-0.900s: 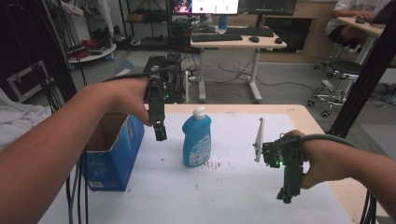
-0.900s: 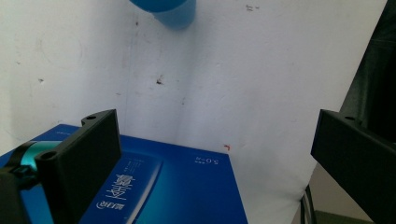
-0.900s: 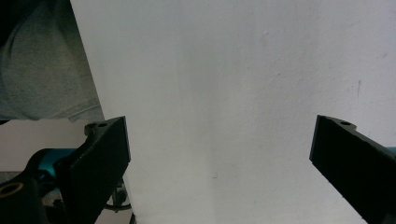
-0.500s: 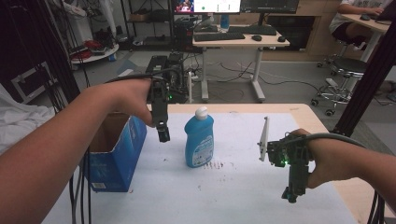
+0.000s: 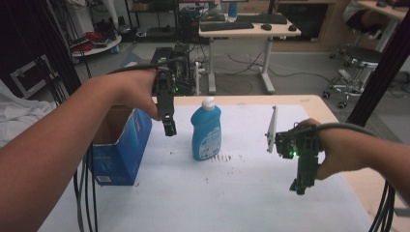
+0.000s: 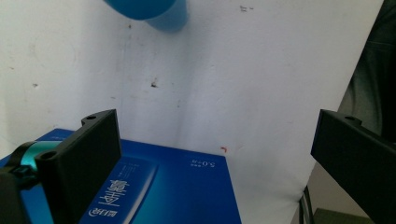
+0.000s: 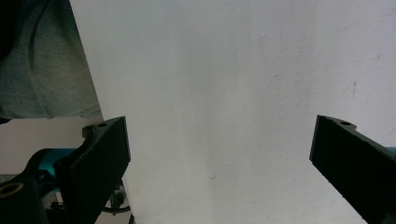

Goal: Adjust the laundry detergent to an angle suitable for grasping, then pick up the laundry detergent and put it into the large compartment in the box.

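Note:
A blue detergent bottle (image 5: 206, 131) with a white cap stands upright mid-table. My left gripper (image 5: 169, 128) hangs pointing down just left of it, above the table beside the blue cardboard box (image 5: 121, 145). In the left gripper view its jaws are wide apart with nothing between them; the box's printed side (image 6: 154, 186) lies below and the bottle's base (image 6: 149, 11) shows at the top edge. My right gripper (image 5: 302, 186) points down over the white table cover (image 5: 232, 193) at the right, open and empty; between its jaws there is bare white cover (image 7: 219, 116).
The open-topped blue box stands at the table's left edge. A thin white plate (image 5: 272, 129) rises from my right gripper. Small dark specks (image 5: 220, 157) lie by the bottle. The wooden table edge (image 5: 367, 183) runs along the right. Desks and a chair stand beyond.
My left gripper has dropped slightly and stayed beside the bottle. My right gripper has shifted a little toward the front right. The bottle and box have not moved.

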